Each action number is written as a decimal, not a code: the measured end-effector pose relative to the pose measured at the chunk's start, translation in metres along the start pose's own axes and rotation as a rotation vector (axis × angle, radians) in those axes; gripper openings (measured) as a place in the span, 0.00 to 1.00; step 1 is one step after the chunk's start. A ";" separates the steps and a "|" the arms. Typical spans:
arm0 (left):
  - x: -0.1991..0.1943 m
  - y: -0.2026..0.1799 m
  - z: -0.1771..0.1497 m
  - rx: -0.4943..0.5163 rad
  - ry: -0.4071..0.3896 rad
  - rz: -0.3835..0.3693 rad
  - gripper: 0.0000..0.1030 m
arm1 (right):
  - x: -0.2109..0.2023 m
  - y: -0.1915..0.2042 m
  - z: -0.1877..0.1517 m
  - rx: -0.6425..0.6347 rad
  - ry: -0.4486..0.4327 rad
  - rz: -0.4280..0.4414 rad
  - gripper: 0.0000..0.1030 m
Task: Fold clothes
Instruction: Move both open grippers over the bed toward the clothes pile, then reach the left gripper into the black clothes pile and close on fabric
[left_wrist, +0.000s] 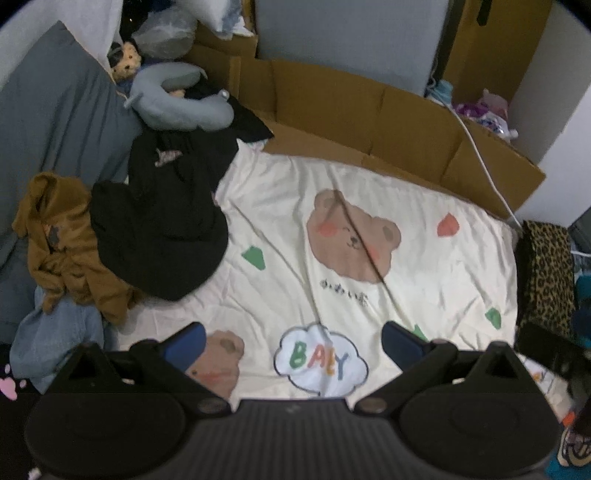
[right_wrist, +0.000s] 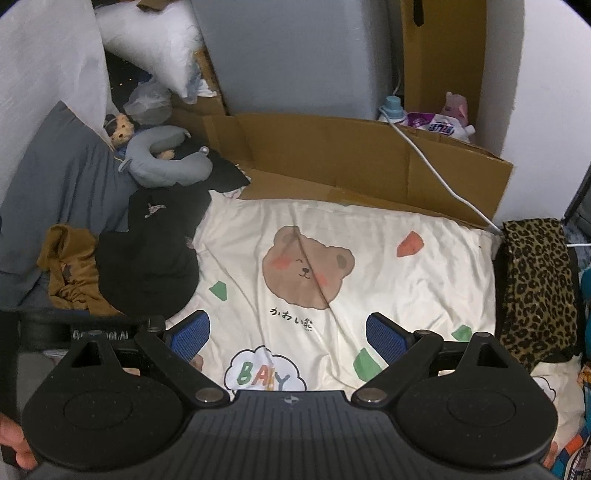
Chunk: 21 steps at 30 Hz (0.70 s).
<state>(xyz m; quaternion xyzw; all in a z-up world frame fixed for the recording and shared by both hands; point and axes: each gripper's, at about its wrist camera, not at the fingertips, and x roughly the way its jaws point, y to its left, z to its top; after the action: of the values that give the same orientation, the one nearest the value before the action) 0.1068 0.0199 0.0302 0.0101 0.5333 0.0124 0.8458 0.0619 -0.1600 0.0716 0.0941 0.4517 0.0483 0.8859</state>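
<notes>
Left gripper above a cream bed cover, fingers wide apart and holding nothing.

The blue fingertips frame a cloud print with coloured letters. To the left lies a heap of clothes: a black garment, a brown garment touching it, and a light blue denim piece below them. Flattened cardboard stands behind the cover, and a leopard-pattern cloth lies at the right edge.

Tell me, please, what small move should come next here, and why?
Probably swing the left gripper left toward the black garment. Both grippers, the right gripper too, have open jaws holding nothing above the bear-print quilt, and the unfolded clothes lie heaped at its left edge.
</notes>
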 end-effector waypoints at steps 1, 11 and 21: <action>0.002 0.002 0.002 0.002 0.002 0.002 0.99 | 0.001 0.000 0.002 -0.004 -0.002 0.008 0.92; 0.024 0.027 0.019 -0.028 0.032 0.023 0.99 | 0.034 -0.008 0.011 -0.049 0.022 0.010 0.92; 0.042 0.041 0.031 -0.037 0.062 0.017 0.98 | 0.074 0.002 0.016 -0.111 0.041 0.024 0.92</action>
<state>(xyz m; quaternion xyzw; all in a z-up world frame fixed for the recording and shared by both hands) 0.1525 0.0624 0.0066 -0.0013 0.5588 0.0297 0.8288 0.1183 -0.1472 0.0229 0.0492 0.4654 0.0857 0.8795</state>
